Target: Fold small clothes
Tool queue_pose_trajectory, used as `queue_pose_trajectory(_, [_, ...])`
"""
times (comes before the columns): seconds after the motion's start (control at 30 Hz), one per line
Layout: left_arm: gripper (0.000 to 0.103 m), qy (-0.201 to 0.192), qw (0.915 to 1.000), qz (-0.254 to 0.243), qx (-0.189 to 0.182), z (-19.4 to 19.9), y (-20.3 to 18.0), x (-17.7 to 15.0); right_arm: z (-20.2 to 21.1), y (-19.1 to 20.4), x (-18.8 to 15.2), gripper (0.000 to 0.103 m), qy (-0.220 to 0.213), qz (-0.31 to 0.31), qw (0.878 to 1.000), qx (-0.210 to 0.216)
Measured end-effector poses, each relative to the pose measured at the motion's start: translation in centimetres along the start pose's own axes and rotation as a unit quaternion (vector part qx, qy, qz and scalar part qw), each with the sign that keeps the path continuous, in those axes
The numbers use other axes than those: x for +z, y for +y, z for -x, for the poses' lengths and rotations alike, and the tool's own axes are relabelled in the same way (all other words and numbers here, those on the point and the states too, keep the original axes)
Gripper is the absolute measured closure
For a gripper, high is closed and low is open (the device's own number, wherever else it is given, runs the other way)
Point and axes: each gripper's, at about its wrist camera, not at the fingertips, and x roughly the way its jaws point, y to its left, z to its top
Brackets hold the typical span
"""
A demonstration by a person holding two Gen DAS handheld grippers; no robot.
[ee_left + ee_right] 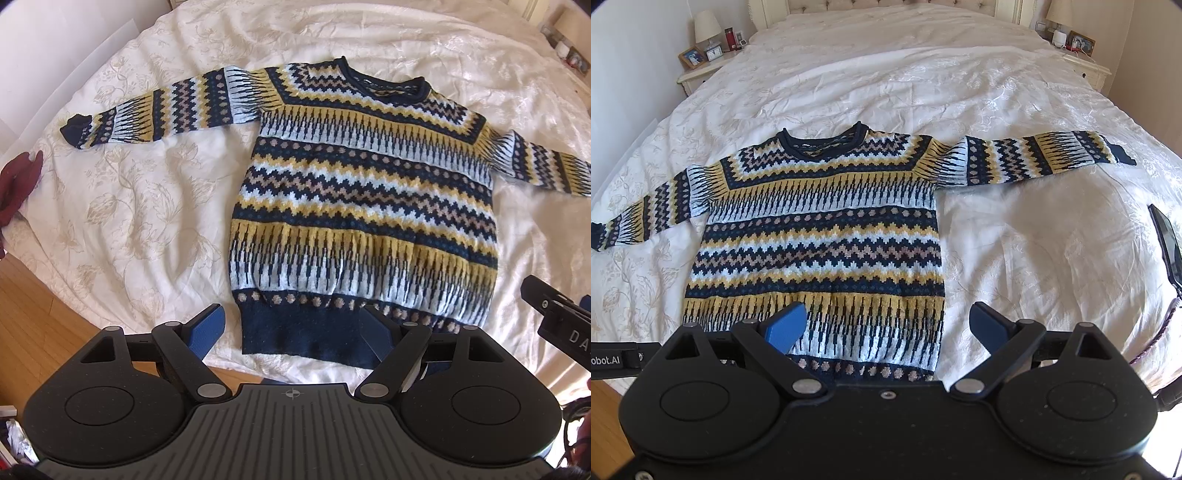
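Note:
A knitted sweater in navy, yellow, white and beige zigzag bands lies flat, front up, on a white bed, both sleeves spread out sideways. In the right wrist view the same sweater fills the middle. My left gripper hovers open over the navy hem band at the near edge of the bed, holding nothing. My right gripper is open too, above the lower right part of the sweater, with nothing between its blue pads.
The white embroidered bedspread spreads all around the sweater. A dark red garment lies at the bed's left edge. A dark phone-like object rests at the right. Bedside tables with lamps stand far back. Wooden floor lies below.

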Motion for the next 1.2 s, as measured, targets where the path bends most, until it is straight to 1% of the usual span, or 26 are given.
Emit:
queue_pose_trajectory(0.53, [0.024, 0.020, 0.9998, 0.000, 0.004, -1.7, 0.2, 0.5, -1.6, 0.7, 0.9, 0.008, 0.017, 0.007, 1.000, 0.006])
queue_pose_trajectory(0.57, [0.024, 0.024, 0.9997, -0.001, 0.005, -1.7, 0.1, 1.2, -1.7, 0.8, 0.9, 0.008, 0.018, 0.008, 1.000, 0.006])
queue_pose_trajectory(0.7, [0.024, 0.031, 0.9995, 0.001, 0.005, -2.2, 0.3, 1.6, -2.3, 1.2, 1.2, 0.008, 0.026, 0.011, 1.000, 0.008])
queue_pose_trajectory(0.97, [0.024, 0.043, 0.9991, 0.002, 0.003, -3.3, 0.7, 3.7, -3.9, 2.0, 2.3, 0.008, 0.042, 0.016, 0.999, 0.006])
queue_pose_trajectory(1.1, [0.024, 0.042, 0.9991, 0.001, 0.000, -3.8, 0.8, 5.5, -4.9, 2.4, 3.3, 0.008, 0.049, 0.016, 0.999, 0.002])
queue_pose_trajectory(1.2, [0.024, 0.023, 0.9997, 0.004, -0.004, -4.0, 1.2, 7.0, -5.6, 2.8, 4.3, 0.008, 0.051, 0.009, 0.999, 0.002])
